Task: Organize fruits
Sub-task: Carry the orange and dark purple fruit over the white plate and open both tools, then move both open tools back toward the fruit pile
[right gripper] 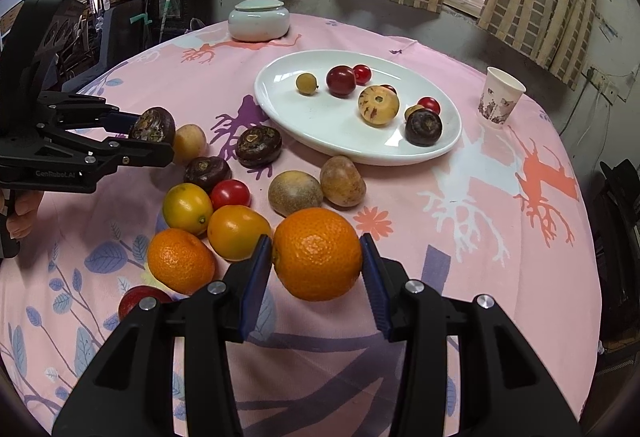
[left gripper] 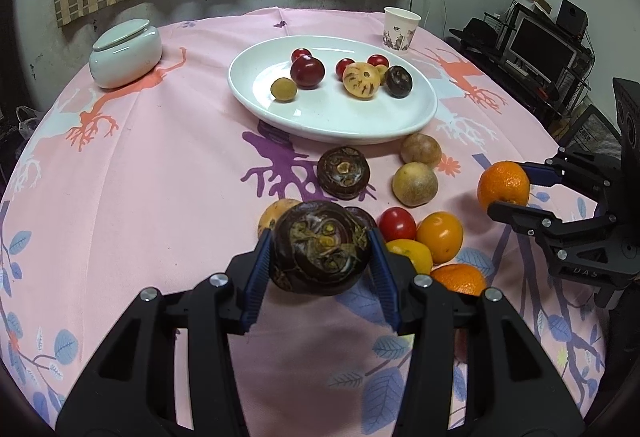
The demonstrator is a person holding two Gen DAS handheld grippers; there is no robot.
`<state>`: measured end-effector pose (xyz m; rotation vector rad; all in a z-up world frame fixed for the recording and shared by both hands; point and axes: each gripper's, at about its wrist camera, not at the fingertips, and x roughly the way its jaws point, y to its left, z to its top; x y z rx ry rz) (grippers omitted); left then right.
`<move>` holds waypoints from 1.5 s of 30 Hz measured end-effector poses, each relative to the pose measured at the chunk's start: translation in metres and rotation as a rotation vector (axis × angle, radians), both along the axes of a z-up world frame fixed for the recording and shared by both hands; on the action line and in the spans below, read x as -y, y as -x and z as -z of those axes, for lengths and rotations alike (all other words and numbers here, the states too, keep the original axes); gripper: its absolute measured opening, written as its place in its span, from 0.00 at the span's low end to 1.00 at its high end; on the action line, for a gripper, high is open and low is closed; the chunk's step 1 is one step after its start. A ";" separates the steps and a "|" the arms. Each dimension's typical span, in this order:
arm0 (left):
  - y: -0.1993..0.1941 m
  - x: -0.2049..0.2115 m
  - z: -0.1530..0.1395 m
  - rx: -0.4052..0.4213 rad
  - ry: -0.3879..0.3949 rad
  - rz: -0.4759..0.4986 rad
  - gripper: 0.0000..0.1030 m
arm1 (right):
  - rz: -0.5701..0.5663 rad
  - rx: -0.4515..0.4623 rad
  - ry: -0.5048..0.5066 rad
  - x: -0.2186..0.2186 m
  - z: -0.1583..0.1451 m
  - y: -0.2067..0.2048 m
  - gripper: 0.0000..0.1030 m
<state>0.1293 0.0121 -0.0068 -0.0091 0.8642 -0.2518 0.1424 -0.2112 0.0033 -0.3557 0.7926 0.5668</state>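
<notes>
My left gripper (left gripper: pixel 320 249) is shut on a dark brown water chestnut (left gripper: pixel 320 247), held above the pink tablecloth; the same chestnut (right gripper: pixel 153 125) shows at the left of the right wrist view. My right gripper (right gripper: pixel 317 255) is shut on an orange (right gripper: pixel 317 253), also lifted; the left wrist view has that orange (left gripper: pixel 503 185) at its right. A white oval plate (left gripper: pixel 340 117) (right gripper: pixel 320 135) beyond both holds several small fruits: red ones, a yellow-green one, a speckled yellow one and a dark chestnut. Loose fruit lies between grippers and plate: another chestnut (left gripper: pixel 343 173), two tan round fruits (right gripper: pixel 295 193), a cherry tomato (right gripper: pixel 231 193), yellow-orange citrus (right gripper: pixel 238 232) and a second orange (right gripper: pixel 181 265).
A pale green lidded jar (left gripper: pixel 125 53) stands at the far left of the round table. A paper cup (left gripper: pixel 400 29) sits to the right behind the plate. A red fruit (right gripper: pixel 138 300) lies near the front edge. Shelves and a monitor (left gripper: pixel 540 45) stand off the table's right.
</notes>
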 end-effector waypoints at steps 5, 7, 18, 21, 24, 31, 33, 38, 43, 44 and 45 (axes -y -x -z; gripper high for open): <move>-0.007 0.000 -0.013 0.010 -0.008 -0.003 0.47 | 0.045 -0.005 0.006 0.000 -0.005 -0.009 0.44; -0.011 0.001 -0.019 0.022 -0.019 -0.003 0.47 | 0.061 0.004 0.009 0.000 -0.009 -0.013 0.44; -0.079 0.017 -0.030 0.038 -0.040 -0.035 0.47 | 0.202 0.097 -0.040 -0.011 -0.035 -0.067 0.44; -0.100 0.024 -0.022 0.033 -0.069 -0.051 0.47 | 0.224 0.083 -0.041 -0.016 -0.031 -0.084 0.44; -0.118 0.027 -0.012 0.010 -0.075 -0.063 0.47 | 0.252 0.064 -0.025 -0.021 -0.023 -0.101 0.44; -0.143 0.034 -0.002 -0.002 -0.072 -0.098 0.47 | 0.335 -0.020 -0.046 -0.022 0.001 -0.136 0.44; -0.147 0.033 -0.002 -0.001 -0.060 -0.116 0.49 | 0.363 -0.040 -0.095 -0.017 0.001 -0.143 0.49; -0.140 0.031 -0.011 0.036 -0.044 -0.151 0.74 | 0.400 -0.018 -0.176 -0.002 -0.014 -0.135 0.69; -0.118 0.031 -0.024 0.055 -0.029 -0.131 0.82 | 0.399 -0.016 -0.188 0.013 -0.022 -0.116 0.69; -0.113 0.031 -0.027 0.062 -0.034 -0.132 0.85 | 0.404 -0.019 -0.191 0.016 -0.023 -0.113 0.69; -0.109 0.031 -0.030 0.070 -0.037 -0.137 0.86 | 0.409 -0.024 -0.196 0.019 -0.023 -0.108 0.69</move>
